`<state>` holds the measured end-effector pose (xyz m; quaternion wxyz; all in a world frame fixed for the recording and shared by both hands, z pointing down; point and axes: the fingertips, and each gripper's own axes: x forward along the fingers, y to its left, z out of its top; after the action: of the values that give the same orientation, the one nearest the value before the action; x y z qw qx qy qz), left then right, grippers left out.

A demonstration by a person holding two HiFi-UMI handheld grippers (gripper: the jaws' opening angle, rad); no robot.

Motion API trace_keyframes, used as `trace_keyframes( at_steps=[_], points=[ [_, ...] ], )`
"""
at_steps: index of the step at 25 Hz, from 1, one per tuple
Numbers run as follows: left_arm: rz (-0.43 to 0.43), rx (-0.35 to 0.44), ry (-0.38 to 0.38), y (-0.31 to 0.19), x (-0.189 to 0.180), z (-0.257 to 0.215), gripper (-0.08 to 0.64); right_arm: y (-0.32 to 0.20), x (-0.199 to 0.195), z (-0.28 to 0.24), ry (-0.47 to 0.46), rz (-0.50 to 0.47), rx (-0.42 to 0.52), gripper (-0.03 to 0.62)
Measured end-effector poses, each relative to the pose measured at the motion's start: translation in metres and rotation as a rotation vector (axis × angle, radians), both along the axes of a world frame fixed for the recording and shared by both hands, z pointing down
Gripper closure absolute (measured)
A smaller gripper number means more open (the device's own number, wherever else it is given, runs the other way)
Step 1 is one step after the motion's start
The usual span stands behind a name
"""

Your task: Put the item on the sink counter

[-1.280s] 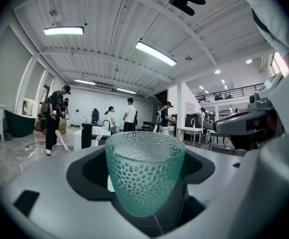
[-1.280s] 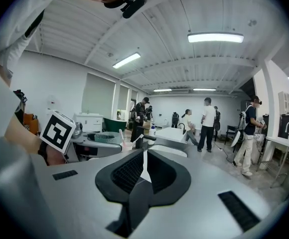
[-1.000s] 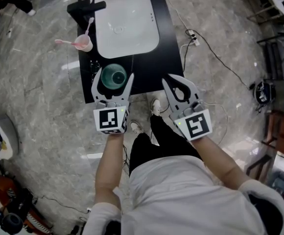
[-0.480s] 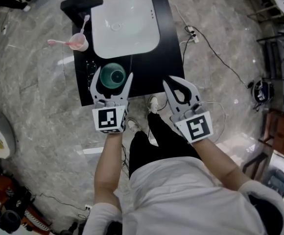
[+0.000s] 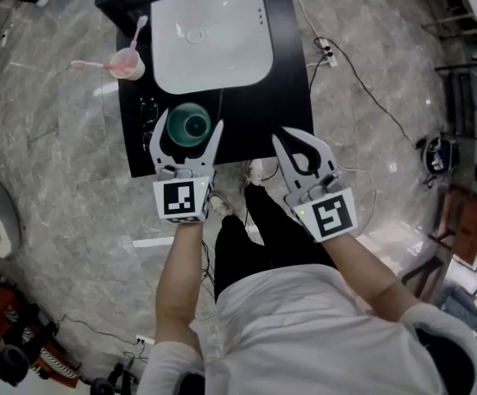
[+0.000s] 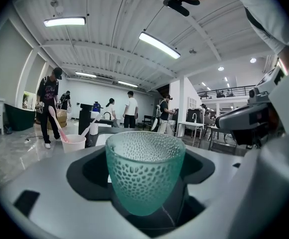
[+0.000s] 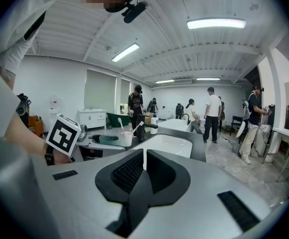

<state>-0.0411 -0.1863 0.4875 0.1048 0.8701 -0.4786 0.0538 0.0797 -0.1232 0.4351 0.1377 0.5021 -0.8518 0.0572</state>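
Your left gripper (image 5: 191, 120) pinches the green cup (image 5: 191, 130) between its jaws, over the front of the black counter (image 5: 255, 113), near the sink (image 5: 214, 31). Your right gripper (image 5: 294, 138) has its jaws pressed together, empty, at the counter's edge.

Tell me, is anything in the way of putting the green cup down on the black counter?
Nothing visible blocks it. The left gripper holds the green cup over the near left part of the black counter; the pink cup stands farther back.
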Motion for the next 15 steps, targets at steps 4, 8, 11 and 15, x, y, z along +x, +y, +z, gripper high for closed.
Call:
trace_keyframes(
  at_steps=[4, 8, 11, 15],
  points=[
    [0.001, -0.008, 0.007, -0.004, 0.001, 0.008, 0.178, -0.003, -0.002, 0.008, 0.002, -0.017, -0.011, 0.552],
    [0.002, -0.011, -0.003, -0.005, 0.002, 0.014, 0.178, -0.004, 0.000, 0.016, 0.002, -0.018, -0.030, 0.552],
    [0.017, -0.016, -0.005, -0.006, 0.003, 0.018, 0.178, -0.005, -0.001, 0.022, 0.004, -0.026, -0.036, 0.552],
    [0.026, -0.014, -0.018, -0.007, 0.003, 0.021, 0.178, -0.004, -0.007, 0.027, -0.010, -0.035, -0.036, 0.552]
  ],
)
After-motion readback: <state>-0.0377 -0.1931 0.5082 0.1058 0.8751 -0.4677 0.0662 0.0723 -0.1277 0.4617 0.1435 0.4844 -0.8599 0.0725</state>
